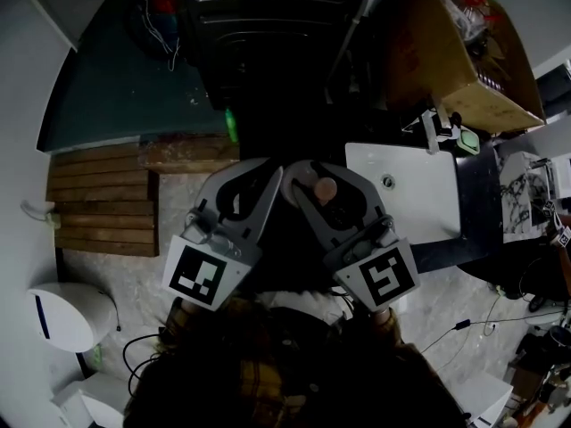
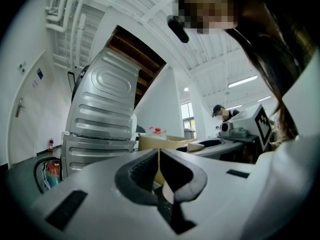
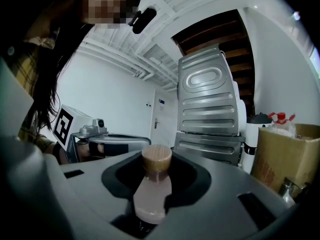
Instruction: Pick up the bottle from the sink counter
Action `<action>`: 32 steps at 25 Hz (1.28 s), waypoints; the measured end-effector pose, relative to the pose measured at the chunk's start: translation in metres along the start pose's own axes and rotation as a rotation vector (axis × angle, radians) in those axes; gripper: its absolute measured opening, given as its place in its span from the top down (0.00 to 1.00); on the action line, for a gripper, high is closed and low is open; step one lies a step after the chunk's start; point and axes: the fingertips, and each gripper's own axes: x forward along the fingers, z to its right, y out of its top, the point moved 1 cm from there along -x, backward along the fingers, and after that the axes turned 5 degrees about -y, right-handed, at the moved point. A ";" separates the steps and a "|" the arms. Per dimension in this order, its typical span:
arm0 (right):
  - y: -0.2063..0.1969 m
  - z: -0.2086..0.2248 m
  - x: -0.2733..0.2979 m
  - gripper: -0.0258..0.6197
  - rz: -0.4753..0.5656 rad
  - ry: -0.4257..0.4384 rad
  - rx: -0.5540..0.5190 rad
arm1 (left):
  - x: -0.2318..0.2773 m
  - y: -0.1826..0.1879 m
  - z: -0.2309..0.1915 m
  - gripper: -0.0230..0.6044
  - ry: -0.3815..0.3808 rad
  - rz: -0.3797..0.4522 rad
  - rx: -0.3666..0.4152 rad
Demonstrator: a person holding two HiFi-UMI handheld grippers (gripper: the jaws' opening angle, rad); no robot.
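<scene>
The bottle (image 1: 324, 188) is small and pale pink with a round wooden cap, and it sits between the jaws of my right gripper (image 1: 323, 175), which is shut on it. The right gripper view shows the bottle (image 3: 152, 191) lying along the jaws, cap end outward, with the right gripper (image 3: 156, 159) tilted upward. My left gripper (image 1: 252, 168) is held beside the right one, close to the person's body. In its own view the left gripper (image 2: 159, 156) is shut, with only a thin slit between the pads and nothing in it. The white sink counter (image 1: 406, 190) lies to the right, below both grippers.
A faucet (image 1: 433, 127) stands at the sink's far edge, with a cardboard box (image 1: 455, 52) behind it. A washing machine (image 1: 268, 34) stands straight ahead. Wooden planks (image 1: 103, 199) and a white bin (image 1: 67, 315) are on the floor at left. Cables trail at lower right.
</scene>
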 end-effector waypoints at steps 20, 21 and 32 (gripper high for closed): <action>0.003 -0.003 -0.008 0.76 0.000 0.031 -0.005 | -0.007 0.002 0.006 0.92 0.024 -0.011 0.009; 0.003 -0.002 -0.008 0.76 0.000 0.030 -0.004 | -0.007 0.001 0.006 0.92 0.025 -0.011 0.010; -0.002 0.000 -0.007 0.76 -0.012 0.030 -0.001 | -0.006 -0.004 0.004 0.92 0.031 -0.017 0.001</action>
